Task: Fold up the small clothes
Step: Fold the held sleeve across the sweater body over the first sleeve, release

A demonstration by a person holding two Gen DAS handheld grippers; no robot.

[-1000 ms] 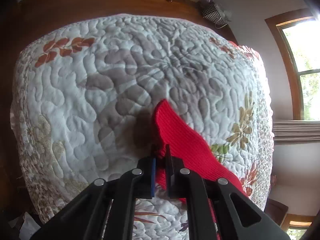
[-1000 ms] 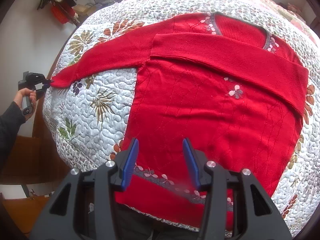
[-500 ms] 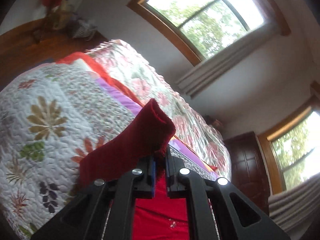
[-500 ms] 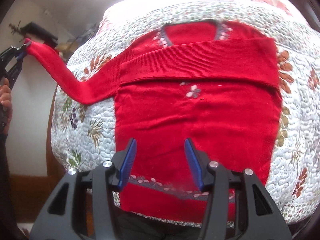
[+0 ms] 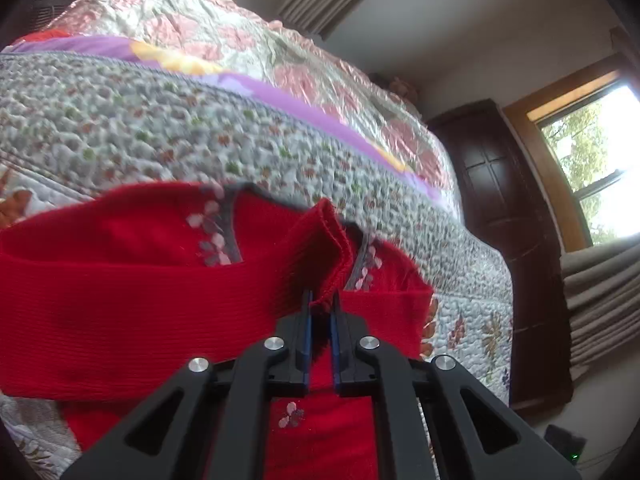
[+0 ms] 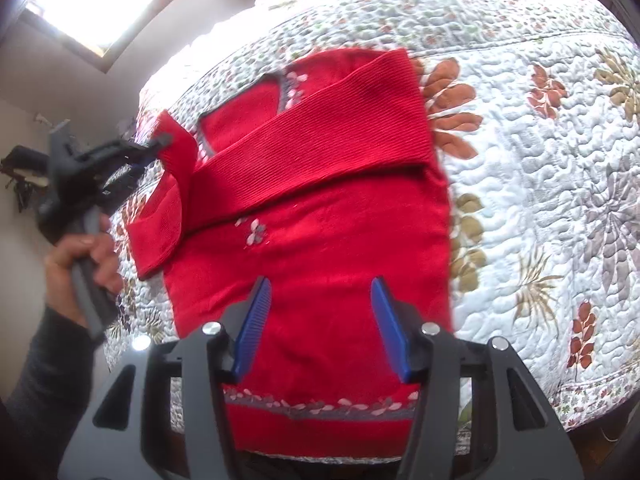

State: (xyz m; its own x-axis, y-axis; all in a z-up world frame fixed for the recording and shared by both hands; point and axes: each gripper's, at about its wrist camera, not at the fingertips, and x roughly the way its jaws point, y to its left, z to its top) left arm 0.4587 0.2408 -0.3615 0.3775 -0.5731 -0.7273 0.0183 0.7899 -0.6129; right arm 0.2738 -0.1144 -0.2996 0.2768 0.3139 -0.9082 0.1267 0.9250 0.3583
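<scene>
A red sweater [image 6: 320, 240] lies flat on the quilted bed [image 6: 540, 140], one sleeve already folded across the chest. The left gripper [image 5: 320, 304], jaws pinched on the other sleeve's cuff [image 5: 328, 248], holds it over the body, presumably to lay it across. The right gripper [image 6: 320, 320] hovers above the hem, jaws wide and empty.

Left gripper [image 5: 320, 300]: my jaws are pinched nearly together, with red knit cloth caught between the blue pads at the tips.
Left gripper pose: seen from my right wrist camera [image 6: 158, 142], it is held level with its tips pointing right.
Left hand [image 6: 86, 258]: wrapped around the grey handle below and behind the jaws, fingers curled over it.
Left sleeve [image 6: 44, 368]: dark, running down from the wrist.
Right gripper [image 6: 320, 320]: my jaws stand wide apart with nothing between the blue pads.
</scene>
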